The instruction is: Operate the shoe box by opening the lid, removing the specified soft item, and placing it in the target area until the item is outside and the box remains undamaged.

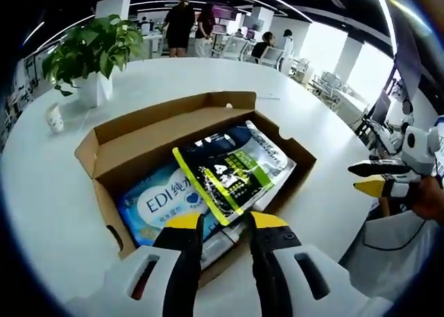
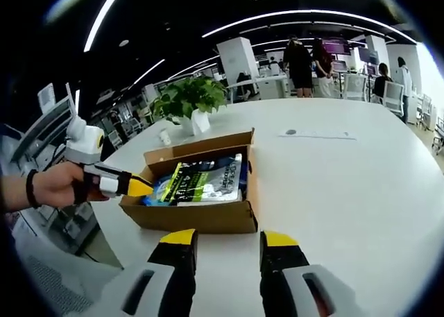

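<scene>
In the left gripper view, the left gripper [image 1: 227, 223] rises from the bottom with its yellow-tipped jaws set apart and nothing between them. Its tips hang just over the near edge of the open shoe box [image 1: 132, 147], a brown cardboard carton standing on the white table [image 1: 48, 185]. The box lid is folded back on the side away from the gripper. Just ahead of the jaws, inside the box, lies a dark soft pack [image 1: 225, 175] with a yellow-green border, tilted on top of the other contents. To the left of the jaws and under that pack lies a blue packet [image 1: 156, 206] with white lettering. Beyond the box, far ahead and to the left, stand a potted plant [image 1: 94, 53] and a small white cup [image 1: 55, 117]. The right gripper [image 1: 374, 178] comes in from the right edge, held off the table's rim, its jaws close together.

In the right gripper view, the right gripper [image 2: 229, 241] stands with jaws apart and empty, well short of the box [image 2: 208, 216], which sits ahead of it. The dark pack [image 2: 198, 178] lies flat inside. The left gripper [image 2: 135, 185] reaches in from the left, its tip at the box's left wall, held by a hand [image 2: 59, 185]. The plant [image 2: 191, 98] stands beyond the box.
</scene>
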Available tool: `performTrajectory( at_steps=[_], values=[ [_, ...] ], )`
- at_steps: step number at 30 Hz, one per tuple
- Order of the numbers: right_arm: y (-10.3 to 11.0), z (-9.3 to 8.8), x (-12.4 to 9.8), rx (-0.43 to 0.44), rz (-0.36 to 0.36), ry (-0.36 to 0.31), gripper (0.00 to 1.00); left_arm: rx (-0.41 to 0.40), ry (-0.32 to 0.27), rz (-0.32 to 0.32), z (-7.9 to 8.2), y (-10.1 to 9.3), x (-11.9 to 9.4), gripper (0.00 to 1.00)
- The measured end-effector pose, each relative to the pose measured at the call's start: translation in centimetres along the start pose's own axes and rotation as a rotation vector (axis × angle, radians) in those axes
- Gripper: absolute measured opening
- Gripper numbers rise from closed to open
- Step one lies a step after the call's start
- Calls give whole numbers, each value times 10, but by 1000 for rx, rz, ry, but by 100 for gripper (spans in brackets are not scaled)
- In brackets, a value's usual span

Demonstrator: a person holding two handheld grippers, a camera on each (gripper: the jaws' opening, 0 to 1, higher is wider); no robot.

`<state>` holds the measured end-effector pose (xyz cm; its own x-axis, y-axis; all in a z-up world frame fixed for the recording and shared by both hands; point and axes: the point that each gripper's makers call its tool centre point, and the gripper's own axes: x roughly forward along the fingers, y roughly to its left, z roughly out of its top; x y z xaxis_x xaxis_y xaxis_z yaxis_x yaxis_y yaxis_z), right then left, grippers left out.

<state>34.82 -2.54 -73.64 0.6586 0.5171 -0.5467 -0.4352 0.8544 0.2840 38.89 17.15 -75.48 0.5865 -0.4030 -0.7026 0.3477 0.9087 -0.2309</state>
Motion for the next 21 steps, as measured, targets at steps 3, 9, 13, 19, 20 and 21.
performTrajectory(
  at_steps=[3,9,13,19,20,21],
  values=[
    [2,-4,0,-3,3,10,33,-5,6,3,-2,2,3,25],
    [6,-7,0,-5,10,17,34,-16,25,9,-5,7,10,25],
    [9,-11,0,-9,18,27,34,-24,28,7,-5,8,13,25],
    [9,-18,-1,-2,17,40,34,-81,29,-18,-3,8,17,25],
    [10,-18,-1,-2,17,41,34,-111,26,-28,-2,7,19,25],
    [10,-20,-2,1,17,42,34,-126,22,-35,-1,8,20,25]
  ],
)
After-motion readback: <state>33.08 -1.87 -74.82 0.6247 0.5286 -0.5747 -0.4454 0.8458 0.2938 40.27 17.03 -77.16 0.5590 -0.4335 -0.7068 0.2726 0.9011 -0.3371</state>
